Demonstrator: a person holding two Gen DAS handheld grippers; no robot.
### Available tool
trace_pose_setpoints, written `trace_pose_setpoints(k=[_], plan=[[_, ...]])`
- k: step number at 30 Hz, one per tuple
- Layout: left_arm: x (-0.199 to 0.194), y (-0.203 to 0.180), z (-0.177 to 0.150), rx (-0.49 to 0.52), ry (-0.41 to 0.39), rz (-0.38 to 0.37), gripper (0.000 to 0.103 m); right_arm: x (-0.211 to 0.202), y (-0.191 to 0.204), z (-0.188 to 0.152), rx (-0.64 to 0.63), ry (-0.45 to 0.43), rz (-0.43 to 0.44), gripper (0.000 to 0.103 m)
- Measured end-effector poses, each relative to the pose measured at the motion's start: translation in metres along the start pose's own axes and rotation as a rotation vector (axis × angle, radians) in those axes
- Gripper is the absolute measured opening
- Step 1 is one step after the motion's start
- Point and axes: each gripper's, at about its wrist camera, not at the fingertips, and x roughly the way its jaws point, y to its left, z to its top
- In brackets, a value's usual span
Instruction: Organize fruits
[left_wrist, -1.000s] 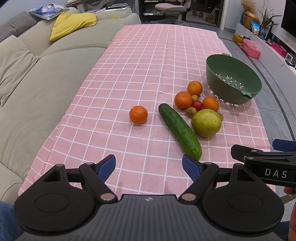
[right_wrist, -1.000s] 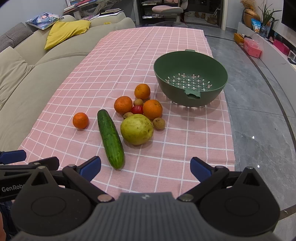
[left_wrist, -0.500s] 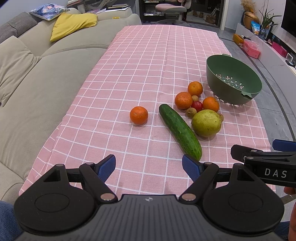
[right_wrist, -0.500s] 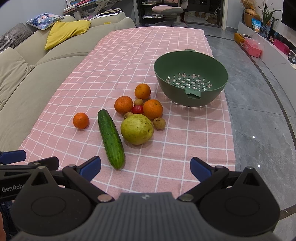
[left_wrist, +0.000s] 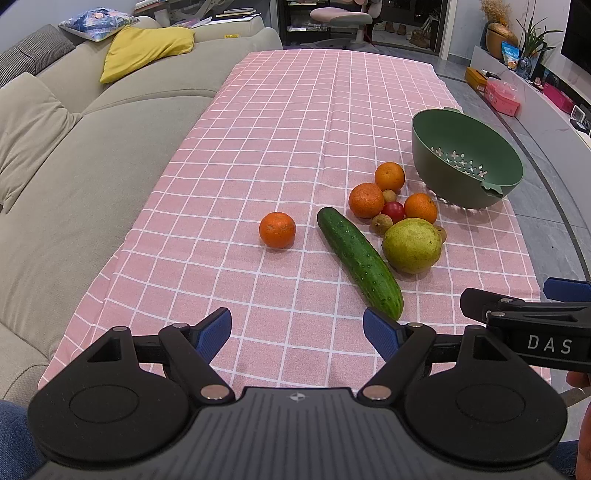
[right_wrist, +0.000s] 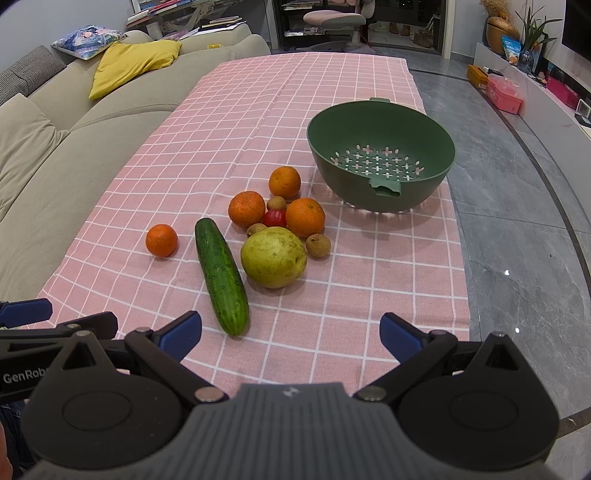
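Note:
A dark green cucumber (left_wrist: 360, 257) (right_wrist: 221, 274) lies on the pink checked cloth (left_wrist: 295, 129) (right_wrist: 229, 122), with a lone orange (left_wrist: 277, 229) (right_wrist: 161, 240) to its left. Right of it sit a yellow-green pear (left_wrist: 412, 245) (right_wrist: 273, 257), three oranges (right_wrist: 305, 216), a red tomato (right_wrist: 274, 219) and small brown fruits. An empty green colander bowl (left_wrist: 466, 162) (right_wrist: 380, 155) stands beyond them. My left gripper (left_wrist: 297, 330) hovers open near the front edge, its right finger by the cucumber's near tip. My right gripper (right_wrist: 290, 334) is open too, holding nothing.
A beige sofa (left_wrist: 74, 155) with a yellow cushion (left_wrist: 146, 48) runs along the table's left side. Grey stone floor (right_wrist: 517, 240) lies to the right, with a low shelf of boxes (right_wrist: 504, 94) beyond. An office chair (right_wrist: 334, 18) stands past the far end.
Both grippers have crept slightly forward, so the fruits sit a touch nearer in view. Nothing was grasped or moved.

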Motion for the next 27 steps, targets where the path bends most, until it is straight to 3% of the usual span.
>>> trace_pose_setpoints(k=[27], plan=[[0.0014, 0.0015, -0.0017, -0.005, 0.006, 0.0, 0.094, 0.0044, 0.0002, -0.0022, -0.003, 0.009, 0.001, 0.099]])
